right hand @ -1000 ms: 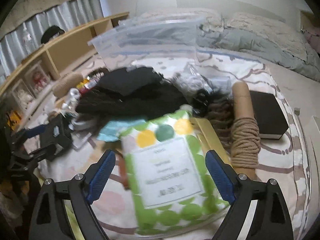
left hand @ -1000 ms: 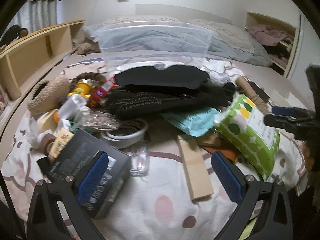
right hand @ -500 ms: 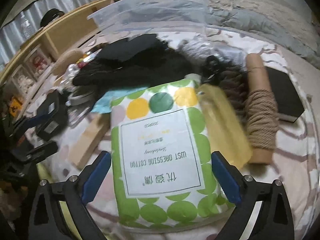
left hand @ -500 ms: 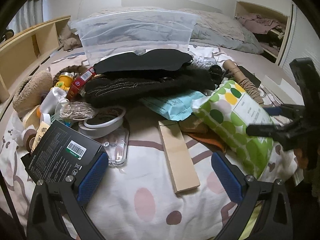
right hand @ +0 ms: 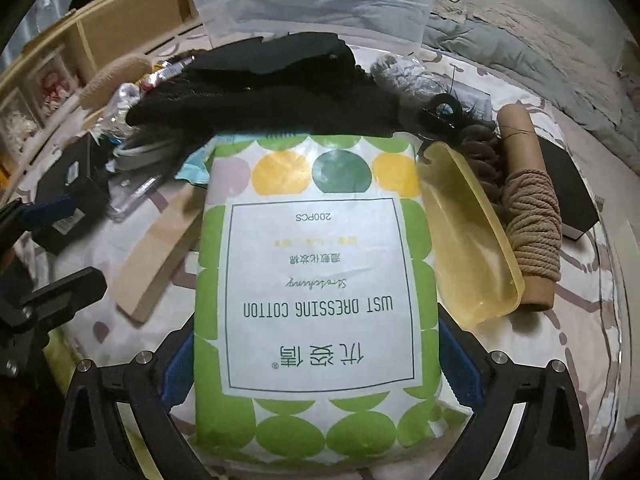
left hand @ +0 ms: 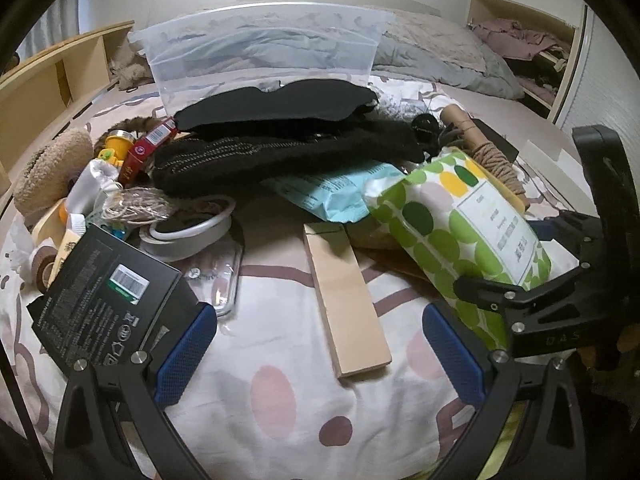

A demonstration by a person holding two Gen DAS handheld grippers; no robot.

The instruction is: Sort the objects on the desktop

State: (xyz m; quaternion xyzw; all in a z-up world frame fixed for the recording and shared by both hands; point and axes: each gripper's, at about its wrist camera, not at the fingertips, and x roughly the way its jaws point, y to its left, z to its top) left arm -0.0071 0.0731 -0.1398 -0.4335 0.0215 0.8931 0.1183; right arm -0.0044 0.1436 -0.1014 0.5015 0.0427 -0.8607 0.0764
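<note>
Cotton pack lies on the bed amid the clutter, and I have my right claw spread wide astride its near end, pads not yet pressing, so next I squeeze and lift it toward the bin; left claw hangs open, empty.

The green-dotted cotton pack lying between the right gripper's fingers carries a white label, upside down to the camera — "WST DRESSING COTTON", a script word that looks like "Stretching", "200PCS", and Chinese characters. Just ahead of the left gripper's left finger, the black box bears a barcode sticker — its small print is unreadable.
</note>
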